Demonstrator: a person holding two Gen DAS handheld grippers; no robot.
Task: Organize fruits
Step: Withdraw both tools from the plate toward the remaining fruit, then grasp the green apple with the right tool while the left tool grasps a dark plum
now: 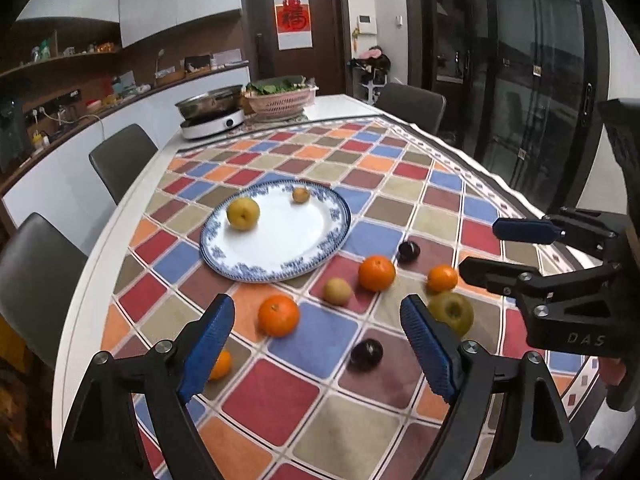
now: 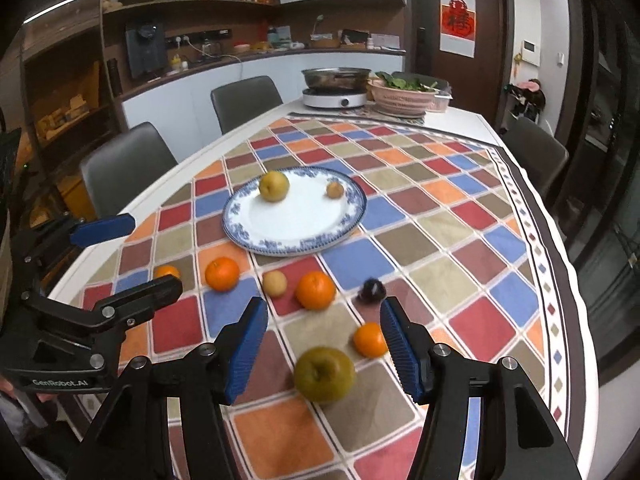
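Observation:
A blue-rimmed white plate (image 1: 280,248) (image 2: 296,224) holds a yellow pear (image 1: 243,213) (image 2: 274,186) and a small brown fruit (image 1: 300,195) (image 2: 335,190). Loose on the cloth lie several oranges (image 1: 278,315) (image 2: 315,290), a small pear (image 1: 337,291) (image 2: 274,283), a green-brown apple (image 1: 454,312) (image 2: 325,374) and dark plums (image 1: 366,354) (image 2: 372,290). My left gripper (image 1: 320,344) is open and empty above the fruit. My right gripper (image 2: 324,352) is open and empty, with the apple between its fingers' line of sight.
A chequered cloth (image 1: 280,400) covers the white table. At the far end stand an induction cooker with a pot (image 1: 212,114) (image 2: 335,88) and a pink basket of greens (image 1: 280,98) (image 2: 404,94). Grey chairs (image 1: 120,160) (image 2: 124,168) line the left side.

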